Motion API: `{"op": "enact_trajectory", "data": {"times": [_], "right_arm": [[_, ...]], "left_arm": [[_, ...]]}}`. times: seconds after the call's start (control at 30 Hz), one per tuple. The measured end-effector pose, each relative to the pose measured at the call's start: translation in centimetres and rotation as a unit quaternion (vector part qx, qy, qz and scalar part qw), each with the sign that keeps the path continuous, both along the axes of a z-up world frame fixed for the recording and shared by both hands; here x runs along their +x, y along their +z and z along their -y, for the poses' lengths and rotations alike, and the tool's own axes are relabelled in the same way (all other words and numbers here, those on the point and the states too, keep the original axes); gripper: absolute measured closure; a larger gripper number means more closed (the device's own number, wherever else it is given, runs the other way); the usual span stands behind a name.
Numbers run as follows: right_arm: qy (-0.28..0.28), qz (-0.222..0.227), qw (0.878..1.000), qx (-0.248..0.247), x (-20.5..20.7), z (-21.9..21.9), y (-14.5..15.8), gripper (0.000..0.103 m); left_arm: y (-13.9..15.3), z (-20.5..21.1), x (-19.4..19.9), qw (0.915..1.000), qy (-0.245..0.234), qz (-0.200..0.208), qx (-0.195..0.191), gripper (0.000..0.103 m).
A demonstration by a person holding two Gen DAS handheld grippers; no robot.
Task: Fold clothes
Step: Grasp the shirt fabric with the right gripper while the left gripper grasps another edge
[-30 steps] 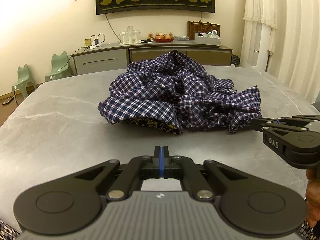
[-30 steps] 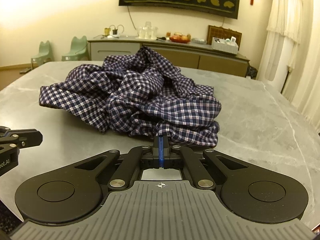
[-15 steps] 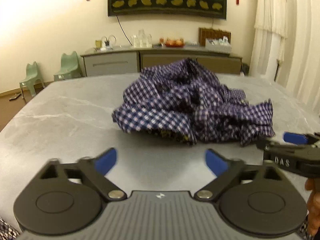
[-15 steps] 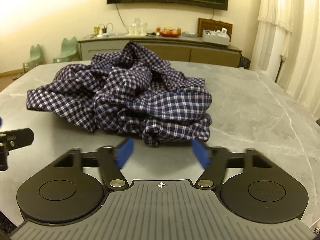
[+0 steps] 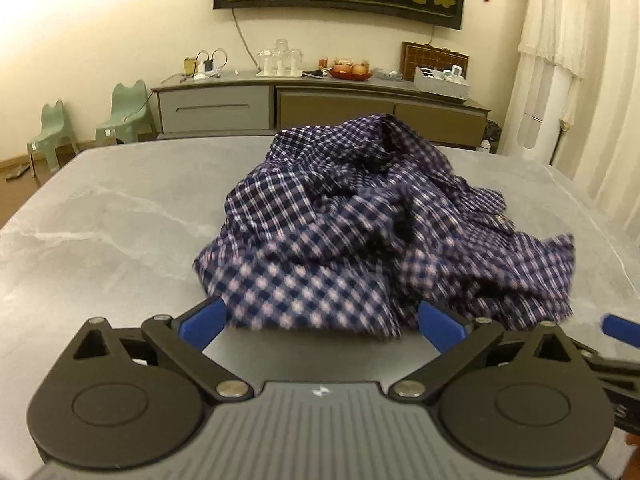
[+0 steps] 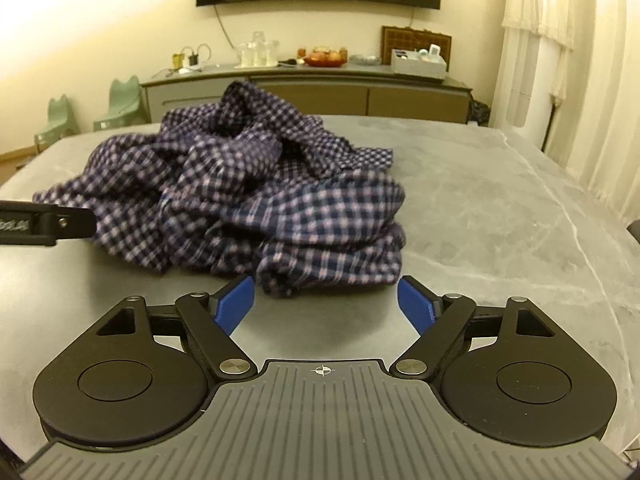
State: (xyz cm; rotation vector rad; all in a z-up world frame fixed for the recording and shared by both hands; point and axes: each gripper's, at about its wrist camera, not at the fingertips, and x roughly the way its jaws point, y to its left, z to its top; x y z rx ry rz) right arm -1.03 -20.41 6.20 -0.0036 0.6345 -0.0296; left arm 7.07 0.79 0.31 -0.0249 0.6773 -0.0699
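A crumpled navy-and-white checked shirt point(image 5: 368, 232) lies in a heap on the grey marble table point(image 5: 120, 232). My left gripper point(image 5: 320, 322) is open, its blue pads just short of the heap's near hem. In the right wrist view the same shirt point(image 6: 256, 196) sits left of centre, and my right gripper point(image 6: 325, 304) is open with its pads at the near right fold of cloth. Neither gripper holds anything. The right gripper's blue tip point(image 5: 620, 330) shows at the left view's right edge; the left gripper's black finger point(image 6: 48, 222) enters the right view from the left.
A long sideboard point(image 5: 320, 104) with cups, fruit and a tray stands against the far wall. Two small green chairs point(image 5: 124, 108) sit at the back left. White curtains point(image 5: 560, 60) hang on the right. Bare table point(image 6: 500, 220) stretches right of the shirt.
Both grippers went from shut to open and moved forward, closer to the shirt's near edge. The shirt itself has not moved.
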Motion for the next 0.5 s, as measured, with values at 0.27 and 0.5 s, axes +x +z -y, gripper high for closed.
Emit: {"op": "enact_trajectory", "data": {"times": [0.27,0.5], "right_arm": [[-0.02,0.029,0.998,0.044,5.4,3.9,2.6,0.019],[-0.015,0.074,0.988,0.133,8.3,7.9,6.0,0.101]], "left_arm": [[1.3,-3.1,6.4,0.9985,0.027,0.013,-0.046,0.003],[7.7,-9.9,7.2,0.9906,0.037,0.097,-0.089,0.101]]}}
